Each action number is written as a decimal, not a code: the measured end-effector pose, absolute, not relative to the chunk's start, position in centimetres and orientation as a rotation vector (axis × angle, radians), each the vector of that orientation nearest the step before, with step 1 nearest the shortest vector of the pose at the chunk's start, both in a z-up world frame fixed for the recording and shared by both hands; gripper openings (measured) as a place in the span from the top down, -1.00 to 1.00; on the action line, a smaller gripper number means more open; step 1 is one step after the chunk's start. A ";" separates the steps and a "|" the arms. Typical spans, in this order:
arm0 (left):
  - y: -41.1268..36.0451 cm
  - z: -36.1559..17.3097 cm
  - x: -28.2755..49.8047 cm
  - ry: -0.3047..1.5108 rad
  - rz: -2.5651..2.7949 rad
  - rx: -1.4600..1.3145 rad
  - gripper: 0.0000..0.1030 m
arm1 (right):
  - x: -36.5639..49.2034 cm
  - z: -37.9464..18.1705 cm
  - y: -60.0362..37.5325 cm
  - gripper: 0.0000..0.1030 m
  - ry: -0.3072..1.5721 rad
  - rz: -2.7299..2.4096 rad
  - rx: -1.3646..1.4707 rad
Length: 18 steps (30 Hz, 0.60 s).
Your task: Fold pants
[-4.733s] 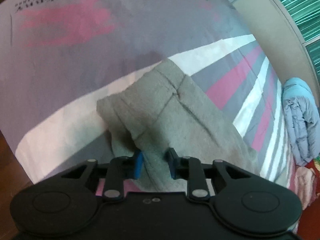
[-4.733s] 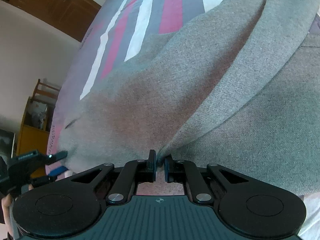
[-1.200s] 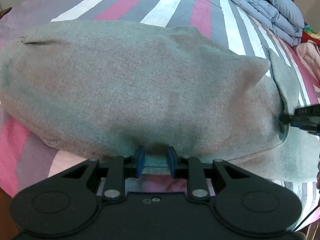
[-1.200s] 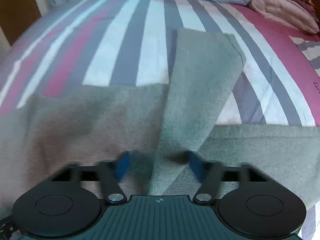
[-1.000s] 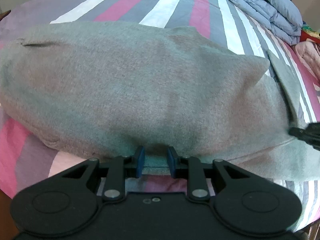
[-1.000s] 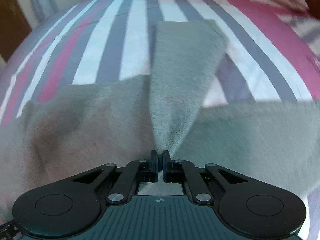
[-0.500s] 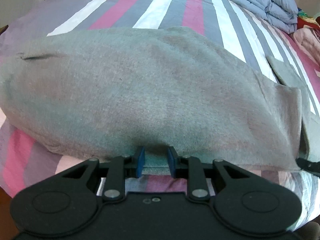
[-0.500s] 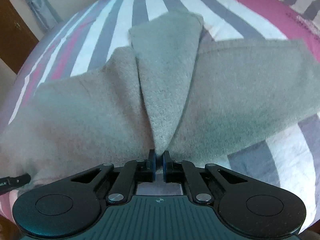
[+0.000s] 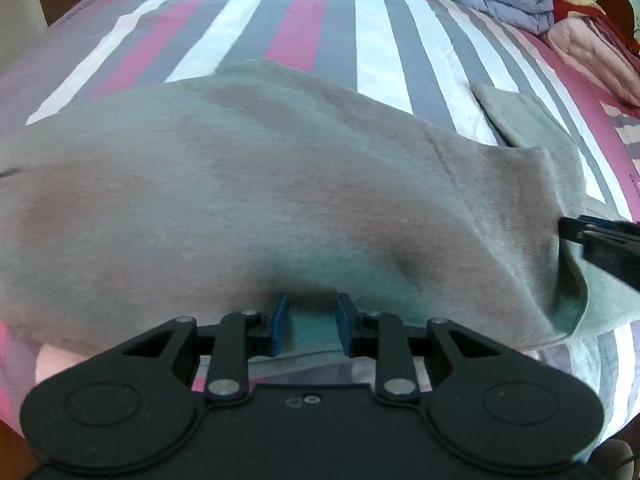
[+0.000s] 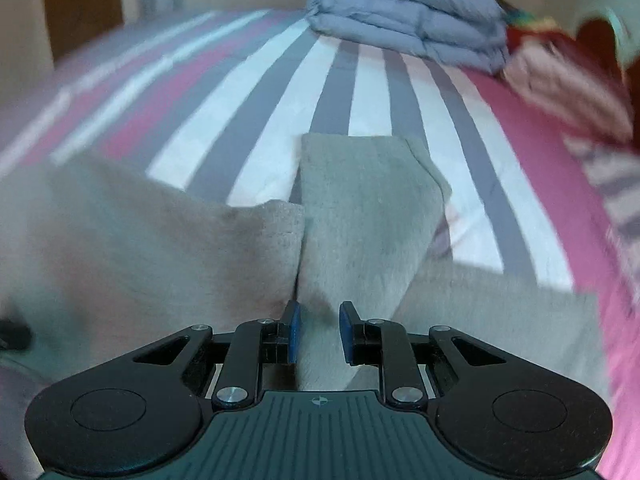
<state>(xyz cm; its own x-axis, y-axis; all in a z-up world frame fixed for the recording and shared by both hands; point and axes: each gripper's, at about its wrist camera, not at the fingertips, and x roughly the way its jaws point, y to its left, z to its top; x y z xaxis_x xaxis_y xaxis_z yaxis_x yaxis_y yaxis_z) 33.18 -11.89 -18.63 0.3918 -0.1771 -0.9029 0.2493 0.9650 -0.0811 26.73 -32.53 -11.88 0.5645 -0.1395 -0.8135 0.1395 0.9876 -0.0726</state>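
Observation:
The grey pants (image 9: 280, 200) lie spread across the striped bed. In the left wrist view my left gripper (image 9: 312, 328) sits at the near hem, its blue pads partly apart with cloth between them; the grip is unclear. The right gripper's black tip (image 9: 592, 236) shows at the right edge of the cloth. In the right wrist view the pants (image 10: 360, 208) show a folded leg running away from me. My right gripper (image 10: 319, 332) is open, its pads apart on either side of the fold, not pinching it.
The bed sheet (image 9: 360, 40) has pink, grey and white stripes. A folded blue-grey quilt (image 10: 404, 12) lies at the far end, with pink bedding (image 10: 568, 80) to its right. A wooden door or cabinet (image 10: 80, 4) stands at the far left.
My right gripper has opened and let go of the pants' fold, and it now sits lower and level. The pants have settled flatter on the bed. The left gripper's pads look unchanged.

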 end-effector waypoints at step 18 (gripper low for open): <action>-11.8 -19.5 33.0 1.125 -0.277 0.074 0.65 | 28.8 -14.4 -37.4 0.94 0.904 -0.231 0.109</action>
<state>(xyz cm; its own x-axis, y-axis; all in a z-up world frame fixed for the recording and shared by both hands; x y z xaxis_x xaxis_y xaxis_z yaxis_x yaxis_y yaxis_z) 33.05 -11.79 -19.46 0.4013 -0.1821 -0.8977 0.2560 0.9633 -0.0809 28.81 -37.37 -14.36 0.5957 -0.1529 -0.7885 0.2441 0.9698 -0.0037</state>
